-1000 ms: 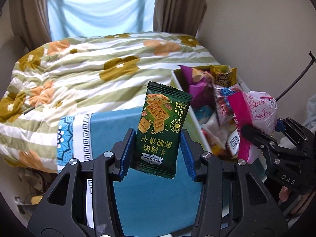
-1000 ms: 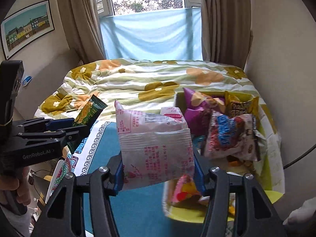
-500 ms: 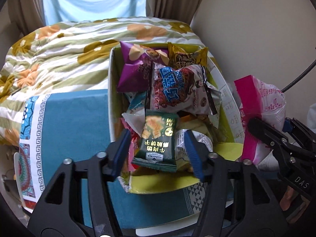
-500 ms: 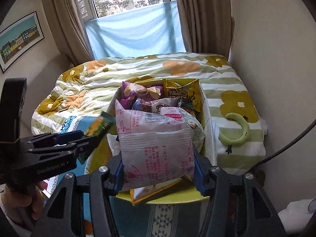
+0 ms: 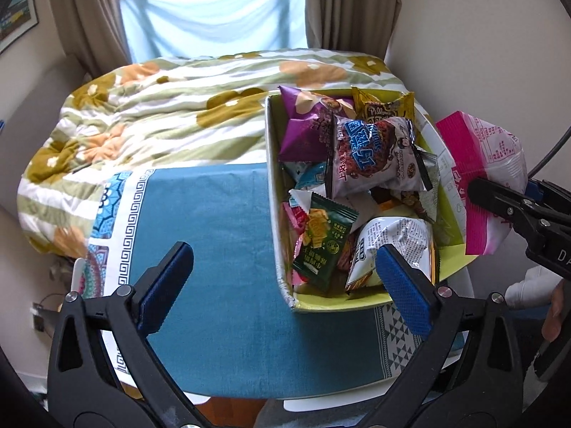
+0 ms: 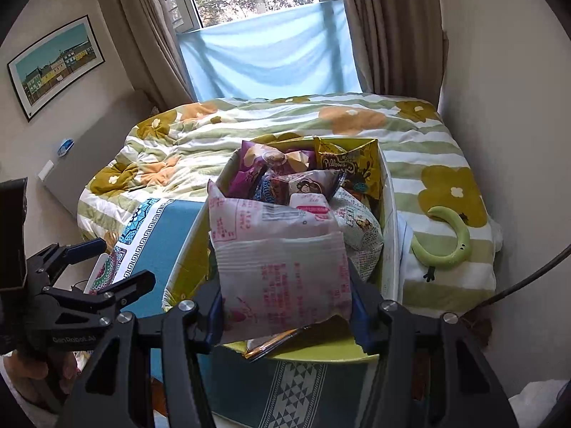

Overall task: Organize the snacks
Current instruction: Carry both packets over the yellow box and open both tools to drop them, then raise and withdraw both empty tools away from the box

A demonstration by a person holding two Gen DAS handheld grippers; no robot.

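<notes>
A yellow-green box (image 5: 339, 305) full of snack packets stands on a blue cloth (image 5: 214, 249). My left gripper (image 5: 285, 278) is open and empty, in front of the box's near left corner. A dark green cracker packet (image 5: 323, 242) lies loose in the box among the other packets. My right gripper (image 6: 285, 306) is shut on a pink and white snack bag (image 6: 282, 260), held above the box's near edge (image 6: 321, 356). The same bag shows at the right of the left wrist view (image 5: 489, 164).
The box holds a purple bag (image 5: 303, 125), a gold bag (image 5: 382, 107) and a white and blue bag (image 5: 371, 157). A floral duvet (image 5: 160, 114) covers the bed behind. A green curved toy (image 6: 449, 242) lies right of the box.
My left gripper carried the green cracker packet over the box, opened and let it drop in, then drew back. My right gripper moved over the box with the pink bag.
</notes>
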